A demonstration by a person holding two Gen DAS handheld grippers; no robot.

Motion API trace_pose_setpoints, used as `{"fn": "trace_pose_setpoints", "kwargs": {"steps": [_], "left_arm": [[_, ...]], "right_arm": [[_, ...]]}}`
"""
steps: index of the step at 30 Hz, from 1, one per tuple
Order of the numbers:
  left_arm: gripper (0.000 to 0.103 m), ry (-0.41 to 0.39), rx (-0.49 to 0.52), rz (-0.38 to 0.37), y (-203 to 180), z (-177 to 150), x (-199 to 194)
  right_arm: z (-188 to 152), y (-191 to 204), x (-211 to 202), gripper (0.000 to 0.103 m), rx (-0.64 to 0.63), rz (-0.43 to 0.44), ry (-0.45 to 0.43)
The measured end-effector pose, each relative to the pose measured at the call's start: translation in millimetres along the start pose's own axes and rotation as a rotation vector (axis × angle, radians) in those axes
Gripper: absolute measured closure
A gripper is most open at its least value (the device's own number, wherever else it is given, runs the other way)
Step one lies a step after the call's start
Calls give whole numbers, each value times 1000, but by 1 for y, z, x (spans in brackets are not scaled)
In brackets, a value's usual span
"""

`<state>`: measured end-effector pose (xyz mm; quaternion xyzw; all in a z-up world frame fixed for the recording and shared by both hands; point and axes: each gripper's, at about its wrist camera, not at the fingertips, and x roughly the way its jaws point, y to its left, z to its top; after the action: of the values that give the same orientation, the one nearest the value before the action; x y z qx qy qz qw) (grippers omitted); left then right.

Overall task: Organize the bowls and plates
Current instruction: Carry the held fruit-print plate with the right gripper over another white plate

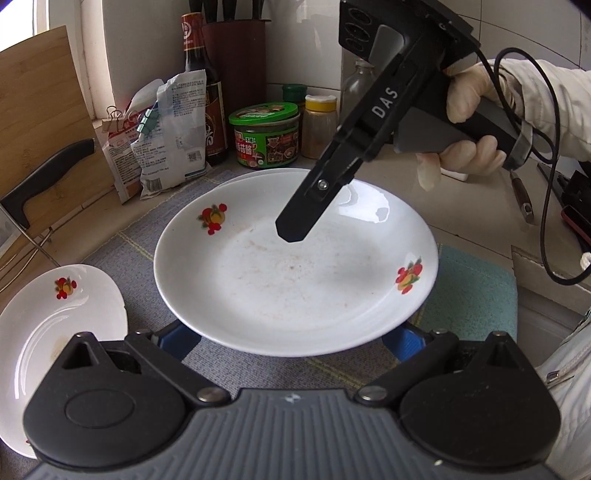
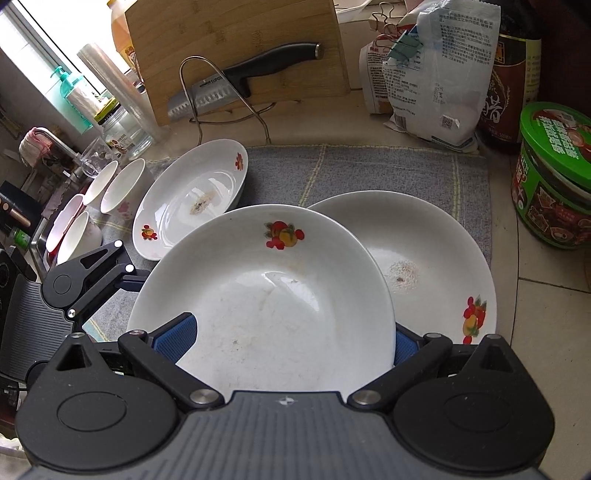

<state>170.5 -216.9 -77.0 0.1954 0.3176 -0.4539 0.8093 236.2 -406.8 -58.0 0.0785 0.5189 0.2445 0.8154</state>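
On the grey mat (image 2: 369,170): one fruit-print plate (image 2: 273,295), smeared, overlapping a second plate (image 2: 436,251) on its right. Left gripper (image 1: 290,339): fingers spread wide, both blue pads under the plate's near rim. Right gripper (image 2: 288,343): fingers also wide, one on each side of the same plate (whether they grip it, cannot tell). Third plate (image 2: 192,199) and white bowls (image 2: 122,184) lie further left.

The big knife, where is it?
In the right wrist view the knife sits at the back of the counter in a wire rack, against the upright wooden cutting board, behind the grey mat and plates.
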Motion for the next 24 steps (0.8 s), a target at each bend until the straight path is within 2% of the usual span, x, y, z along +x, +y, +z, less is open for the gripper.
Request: {"fn": "trace_pose_setpoints", "kwargs": {"steps": [24], "left_arm": [[1,14,27,-7,14,12,23]], "right_arm": [[0,-34,9,0,68,-25,7]]}}
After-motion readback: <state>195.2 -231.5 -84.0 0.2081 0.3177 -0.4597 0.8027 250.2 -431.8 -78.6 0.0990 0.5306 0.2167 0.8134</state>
